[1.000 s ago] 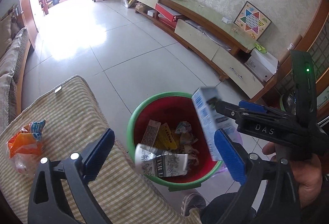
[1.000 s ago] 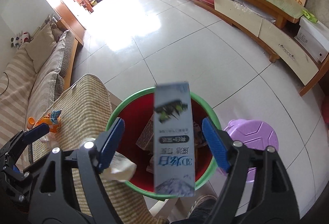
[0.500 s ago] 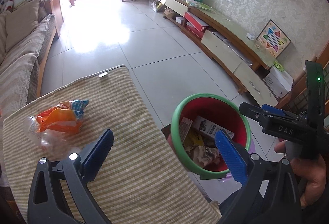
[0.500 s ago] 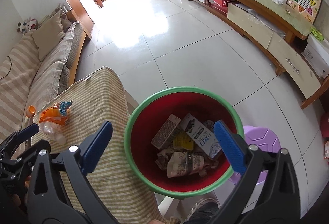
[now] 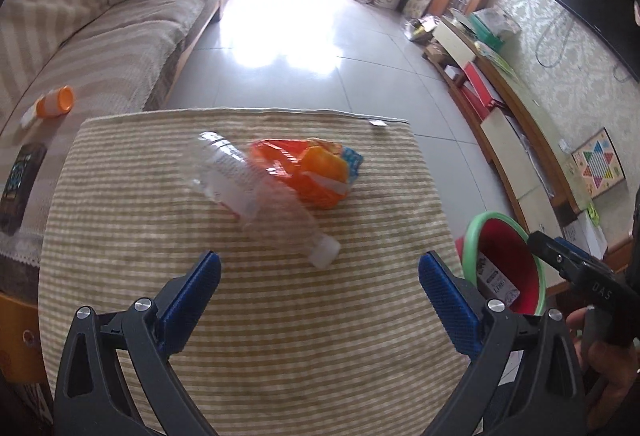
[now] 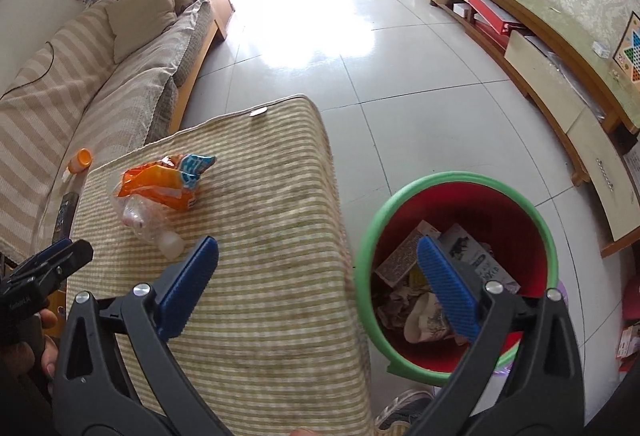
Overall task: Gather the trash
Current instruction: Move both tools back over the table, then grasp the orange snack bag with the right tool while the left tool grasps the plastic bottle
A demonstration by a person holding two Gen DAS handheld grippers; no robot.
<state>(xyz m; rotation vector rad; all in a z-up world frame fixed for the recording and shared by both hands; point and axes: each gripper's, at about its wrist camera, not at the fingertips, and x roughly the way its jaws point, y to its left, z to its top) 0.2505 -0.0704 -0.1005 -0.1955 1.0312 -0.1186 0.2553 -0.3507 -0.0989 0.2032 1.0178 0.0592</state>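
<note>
Striped counter (image 5: 280, 336): clear bottle (image 5: 256, 196) lying against an orange wrapper (image 5: 316, 172). Left gripper (image 5: 320, 288) hovers before the bottle, jaws apart, empty. Right gripper (image 6: 318, 276), jaws apart (nothing between), straddles counter edge and red bin (image 6: 404, 196) holding cartons.

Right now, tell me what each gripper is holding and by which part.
Nothing is held. The left gripper and right gripper are both open and empty; the plastic bottle and orange wrapper lie untouched on the striped cloth.
</note>
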